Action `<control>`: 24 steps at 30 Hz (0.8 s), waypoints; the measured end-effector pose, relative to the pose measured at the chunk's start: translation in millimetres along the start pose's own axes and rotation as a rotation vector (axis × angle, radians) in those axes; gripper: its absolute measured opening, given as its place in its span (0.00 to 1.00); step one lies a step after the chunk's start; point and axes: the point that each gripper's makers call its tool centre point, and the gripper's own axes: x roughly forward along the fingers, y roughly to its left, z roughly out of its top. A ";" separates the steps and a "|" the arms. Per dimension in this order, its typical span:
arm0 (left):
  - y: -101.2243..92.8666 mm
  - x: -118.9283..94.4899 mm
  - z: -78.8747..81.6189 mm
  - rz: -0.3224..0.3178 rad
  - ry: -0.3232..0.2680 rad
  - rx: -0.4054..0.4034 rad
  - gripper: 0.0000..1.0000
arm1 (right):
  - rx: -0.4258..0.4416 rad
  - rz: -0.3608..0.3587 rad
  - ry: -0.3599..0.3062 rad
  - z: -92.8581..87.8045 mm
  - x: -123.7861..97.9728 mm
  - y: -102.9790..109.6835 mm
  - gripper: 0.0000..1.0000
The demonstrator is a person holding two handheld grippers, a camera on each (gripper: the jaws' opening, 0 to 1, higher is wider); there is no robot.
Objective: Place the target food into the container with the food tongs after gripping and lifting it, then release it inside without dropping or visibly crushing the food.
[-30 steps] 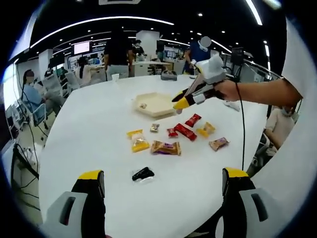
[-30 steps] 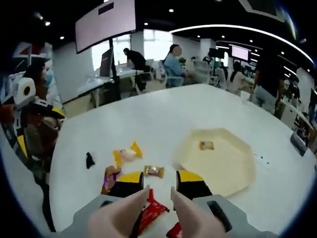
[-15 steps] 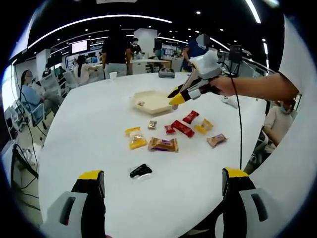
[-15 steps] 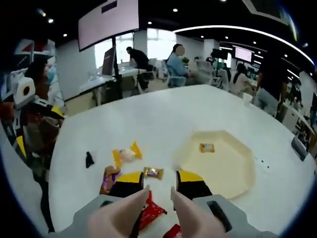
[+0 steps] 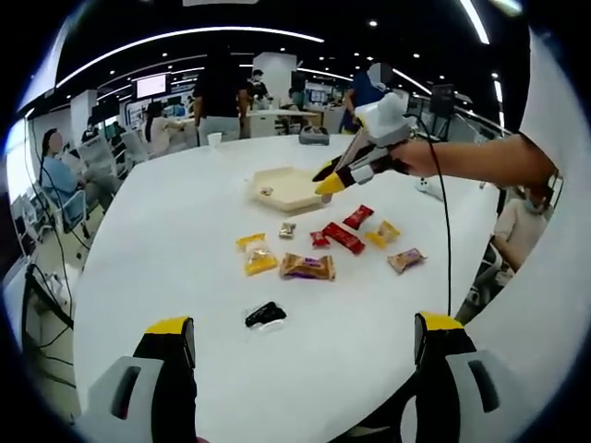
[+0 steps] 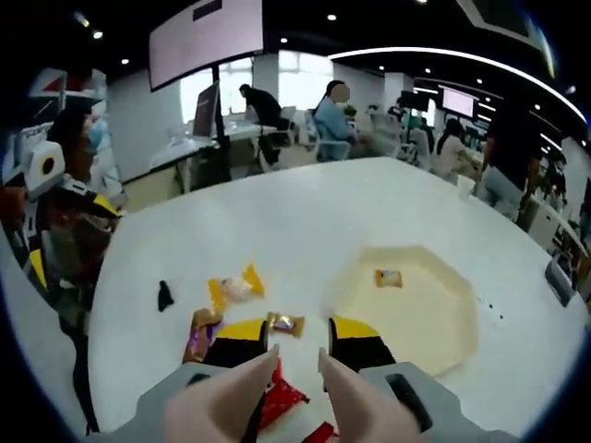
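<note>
The beige container [image 6: 416, 300] lies on the white surface [image 5: 185, 240] with one small wrapped snack [image 6: 388, 277] inside. Beside it the other wrapped snacks are scattered, among them a red packet [image 5: 343, 237] and a yellow packet [image 5: 259, 261]. The right gripper [image 6: 297, 337] hangs above them, its fingers narrow and holding nothing. The left gripper [image 5: 303, 343] is well back, fingers wide.

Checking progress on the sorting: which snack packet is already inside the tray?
The small orange-and-white packet lying alone in the pale octagonal tray; every other packet lies on the white table outside it.
</note>
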 end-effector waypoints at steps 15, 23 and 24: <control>6.5 -4.4 -2.0 0.020 0.001 -0.012 0.99 | 0.014 0.032 0.022 0.8 17.6 0.4 0.25; 8.9 -7.5 -7.6 0.030 0.012 -0.022 0.99 | 0.004 0.044 0.045 -3.9 26.7 -0.6 0.25; 9.2 -7.8 -7.7 0.031 0.012 -0.022 0.99 | 0.002 0.046 0.044 -3.7 27.0 -0.4 0.25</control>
